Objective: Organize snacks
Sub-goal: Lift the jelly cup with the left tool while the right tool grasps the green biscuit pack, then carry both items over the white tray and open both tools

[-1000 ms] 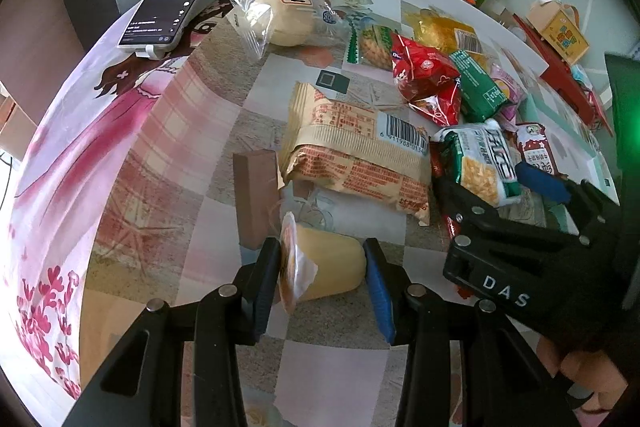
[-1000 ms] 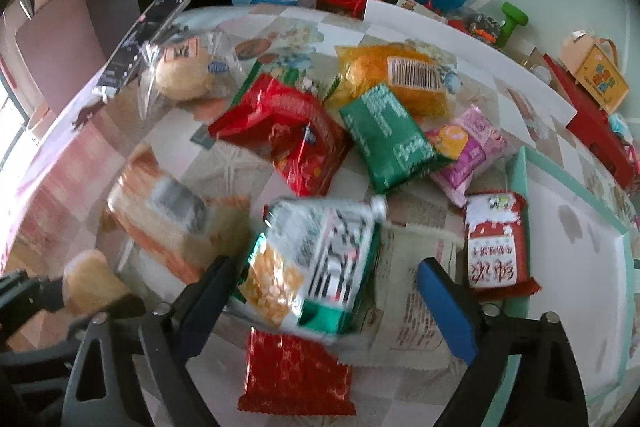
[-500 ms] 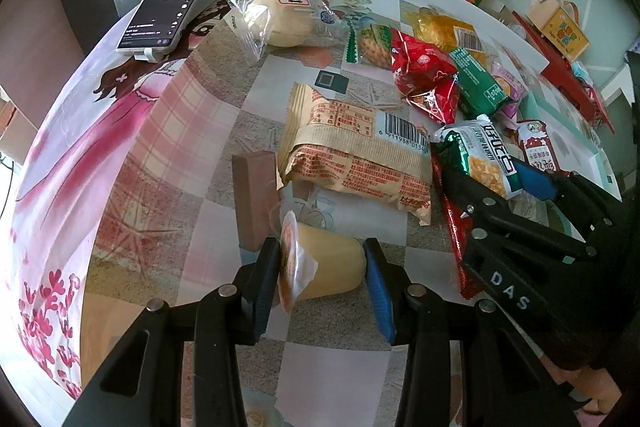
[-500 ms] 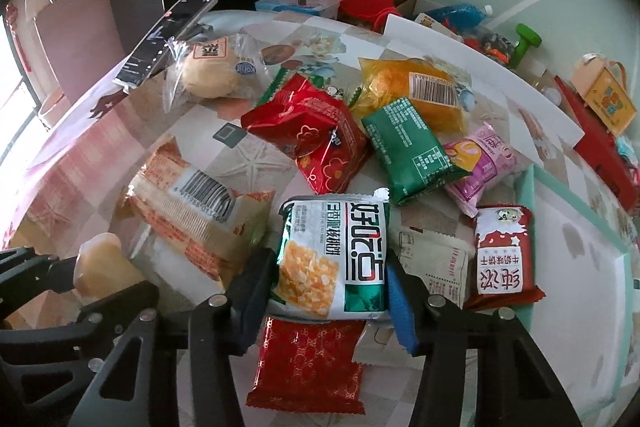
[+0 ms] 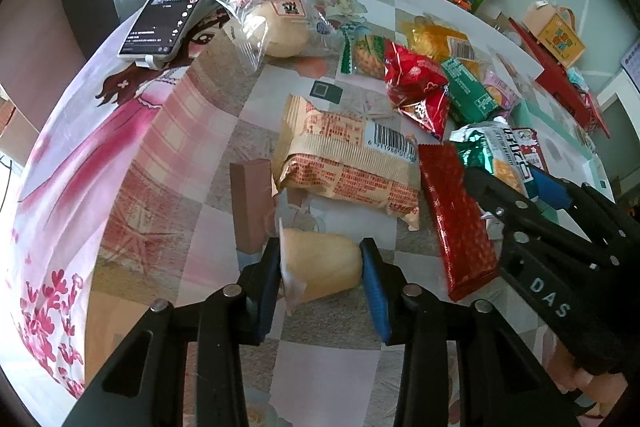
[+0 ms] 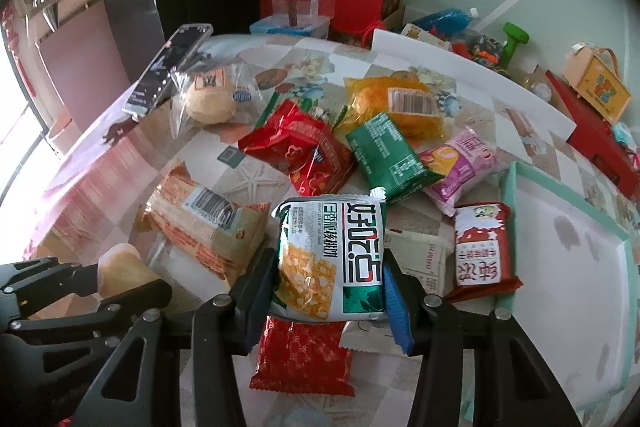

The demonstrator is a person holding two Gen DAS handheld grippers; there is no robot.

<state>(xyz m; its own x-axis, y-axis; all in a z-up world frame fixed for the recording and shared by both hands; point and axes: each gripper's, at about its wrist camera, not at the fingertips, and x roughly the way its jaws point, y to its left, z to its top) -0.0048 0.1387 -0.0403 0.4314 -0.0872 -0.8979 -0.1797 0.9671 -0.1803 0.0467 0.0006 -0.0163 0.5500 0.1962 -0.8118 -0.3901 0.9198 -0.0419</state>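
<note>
My left gripper (image 5: pixel 320 261) is shut on a pale yellow jelly cup (image 5: pixel 324 267) that lies on its side, low over the patterned tablecloth. My right gripper (image 6: pixel 330 267) has a green-and-white cracker packet (image 6: pixel 332 251) between its pads; the jaws are still closing, and the pads press its sides. The packet hangs a little above a flat red packet (image 6: pixel 304 359). In the left wrist view the right gripper (image 5: pixel 516 183) with its packet (image 5: pixel 492 151) is at the right, beside that red packet (image 5: pixel 456 223).
An orange-tan biscuit pack (image 5: pixel 348 163) and a brown bar (image 5: pixel 250 207) lie just beyond the cup. Several snack bags are heaped behind: red (image 6: pixel 304 155), green (image 6: pixel 392 155), pink (image 6: pixel 460 167), yellow (image 6: pixel 396 103). A mint-rimmed white tray (image 6: pixel 508 227) sits at the right, a phone (image 5: pixel 176 7) at the far left.
The right gripper's jaws closed on the green-and-white packet and raised it slightly, uncovering the red packet below. The left gripper stays on the jelly cup in the same place.
</note>
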